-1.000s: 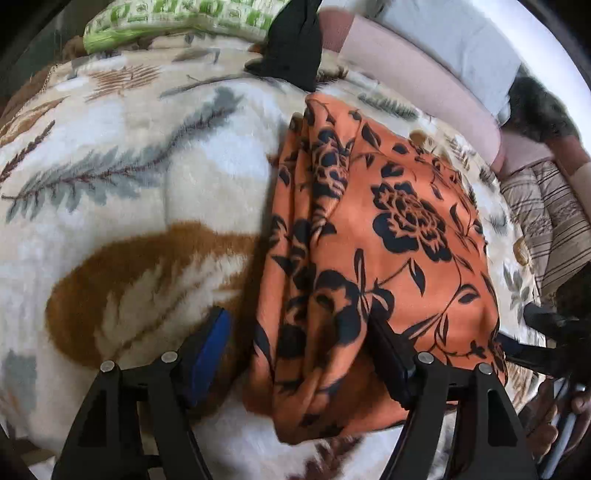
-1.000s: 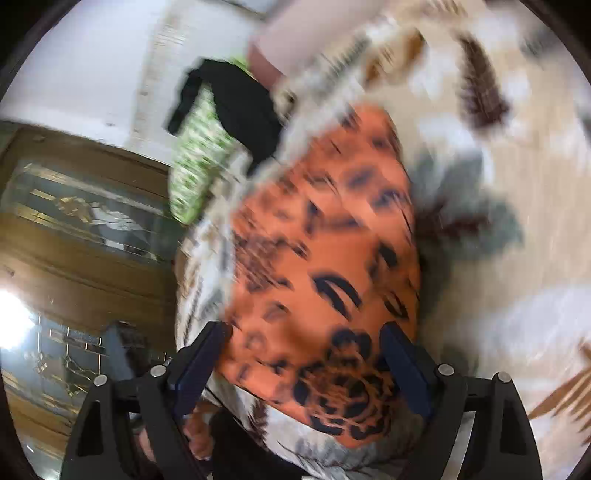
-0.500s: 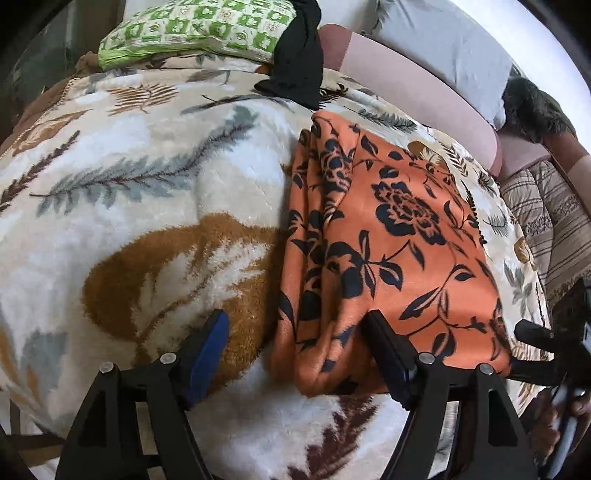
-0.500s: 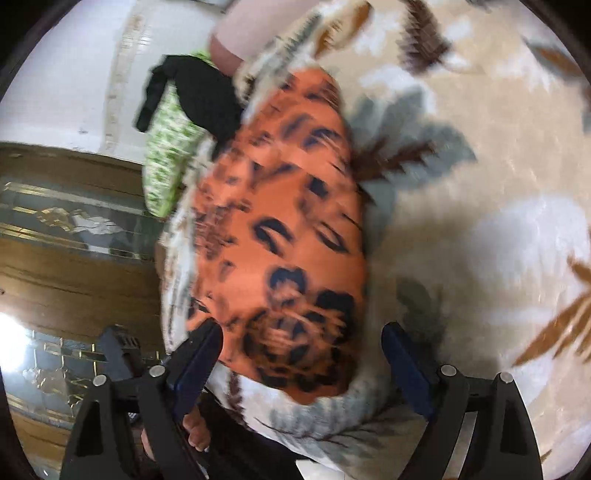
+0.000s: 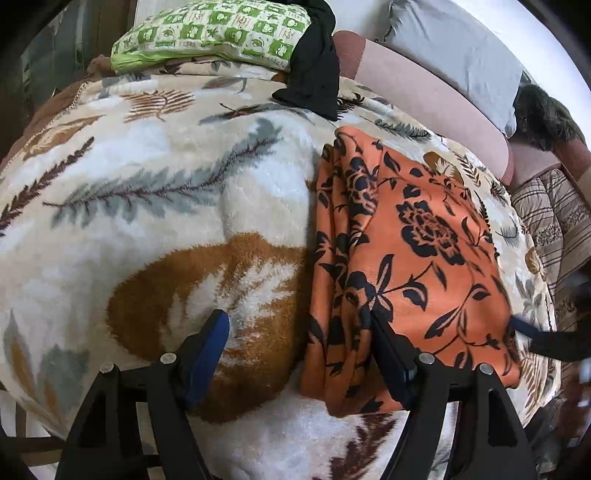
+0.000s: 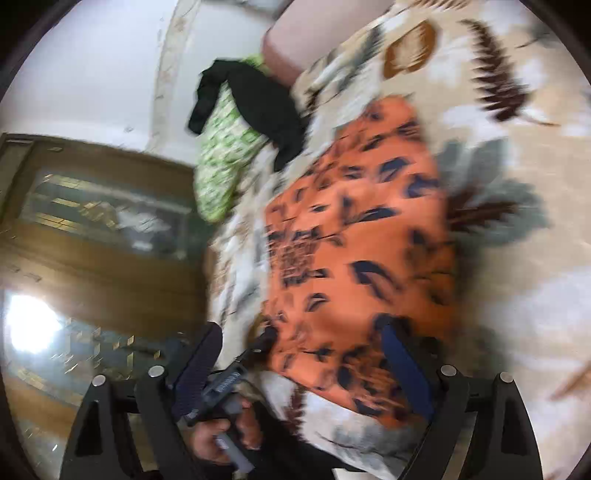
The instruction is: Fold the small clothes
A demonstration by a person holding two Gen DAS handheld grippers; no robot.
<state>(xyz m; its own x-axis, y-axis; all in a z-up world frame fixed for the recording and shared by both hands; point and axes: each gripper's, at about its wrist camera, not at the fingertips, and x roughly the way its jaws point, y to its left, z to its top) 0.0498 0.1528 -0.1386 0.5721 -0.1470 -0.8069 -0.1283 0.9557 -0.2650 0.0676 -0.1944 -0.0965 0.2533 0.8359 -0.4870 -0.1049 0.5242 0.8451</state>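
An orange cloth with black flowers (image 5: pixel 406 258) lies folded into a long panel on the leaf-print blanket (image 5: pixel 166 206). My left gripper (image 5: pixel 299 354) is open and empty above the cloth's near left corner; its right finger (image 5: pixel 388 354) is over the cloth, its left finger over the blanket. In the blurred right wrist view the same cloth (image 6: pixel 362 258) lies ahead, and my right gripper (image 6: pixel 303 369) is open and empty above its near edge. The right gripper's tip also shows in the left wrist view (image 5: pixel 539 336) at the cloth's right side.
A black garment (image 5: pixel 314 66) lies on a green checked pillow (image 5: pixel 214 33) at the far end. A pink bolster (image 5: pixel 424 107) and grey pillow (image 5: pixel 454 48) run along the back right. A wooden cabinet (image 6: pixel 92 240) stands beyond the bed's edge.
My left gripper has pulled back from the cloth, which now lies flat. My right gripper has swung across the cloth's other side. Both stay open.
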